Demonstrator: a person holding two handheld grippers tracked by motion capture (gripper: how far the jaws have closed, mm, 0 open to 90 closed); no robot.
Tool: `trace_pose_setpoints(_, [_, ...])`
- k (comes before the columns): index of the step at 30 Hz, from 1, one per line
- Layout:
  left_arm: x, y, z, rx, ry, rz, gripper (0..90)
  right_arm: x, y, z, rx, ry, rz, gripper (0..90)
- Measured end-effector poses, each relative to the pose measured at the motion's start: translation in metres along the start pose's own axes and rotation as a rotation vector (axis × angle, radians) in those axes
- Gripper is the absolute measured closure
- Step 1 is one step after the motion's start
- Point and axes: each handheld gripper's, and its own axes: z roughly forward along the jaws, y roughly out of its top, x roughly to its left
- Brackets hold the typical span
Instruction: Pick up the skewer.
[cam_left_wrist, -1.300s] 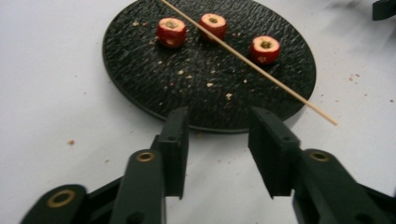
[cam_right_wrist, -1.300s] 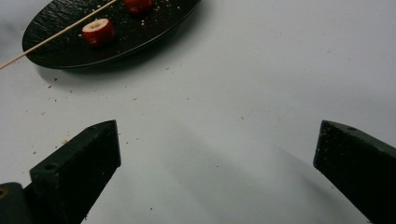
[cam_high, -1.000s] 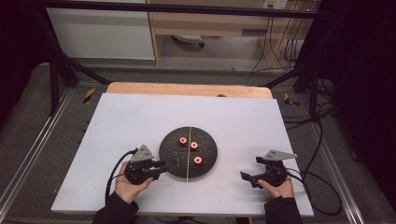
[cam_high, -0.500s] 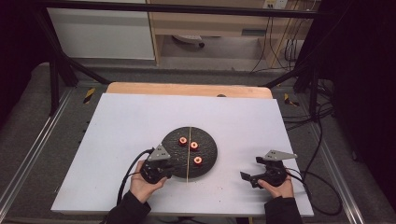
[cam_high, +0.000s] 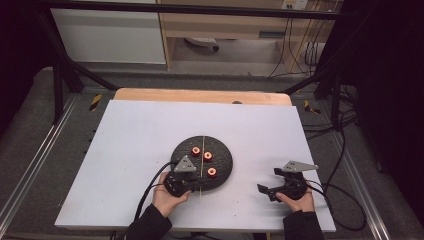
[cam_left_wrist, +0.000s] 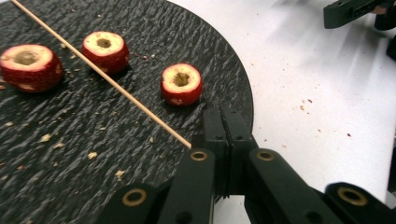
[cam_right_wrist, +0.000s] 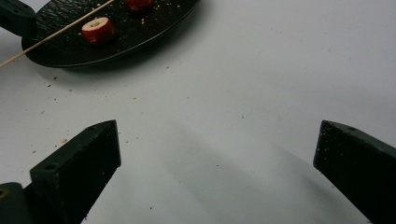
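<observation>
Left fingers (cam_left_wrist: 224, 140): pressed together, just squeezed shut on the near end of the thin stick (cam_left_wrist: 102, 74).
Stick: lies flat on the dark plate (cam_high: 222, 172), running long and straight away from the left fingers, between the red fruit rings (cam_left_wrist: 181, 84).
Right fingers (cam_right_wrist: 217, 172): wide apart, holding nothing, over the white tabletop (cam_high: 125, 140).
Nearer hand: the left one; the right sits well apart.

The high view looks forward and down on the white table (cam_high: 125, 150). Both gripper views sit low and close, sharing the black plate (cam_left_wrist: 93, 140) toward ten o'clock.
</observation>
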Motion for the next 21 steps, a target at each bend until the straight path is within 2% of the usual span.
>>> trace_pose_setpoints(9, [-0.001, -0.003, 0.006, 0.039, 0.013, 0.013, 89.5, 0.0, 0.0, 0.0, -0.001, 0.001, -0.003, 1.3])
trace_pose_setpoints(21, [0.009, -0.011, -0.009, 0.049, 0.059, 0.004, 89.5, 0.0, 0.0, 0.0, 0.0, 0.001, -0.003, 1.3])
